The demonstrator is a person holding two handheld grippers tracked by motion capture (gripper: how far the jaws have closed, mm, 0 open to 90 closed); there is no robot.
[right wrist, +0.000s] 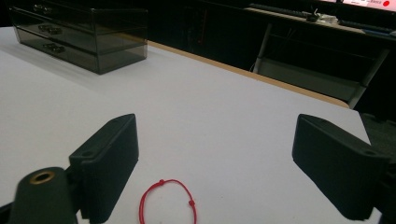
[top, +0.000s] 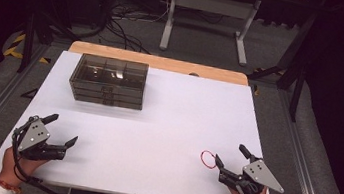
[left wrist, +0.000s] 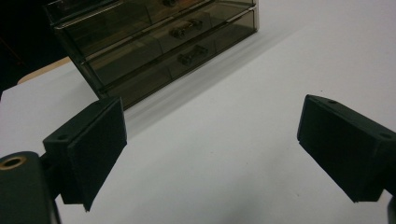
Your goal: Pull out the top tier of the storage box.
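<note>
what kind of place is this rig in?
Probably a lab or data-collection workspace, not a home: a white-covered table with a smoked-plastic drawer organizer and a red string bracelet, loose cables on the grey floor and a desk frame behind.

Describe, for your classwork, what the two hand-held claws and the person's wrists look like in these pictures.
The left claw and right claw each have two black, blocky jaws with flat pads, seen close in the gripper views. A grey three-cornered plate with small holes sits on top of each, and black cables trail back past the wrists. The left wrist wears a reddish bracelet above a white sleeve cuff.
</note>
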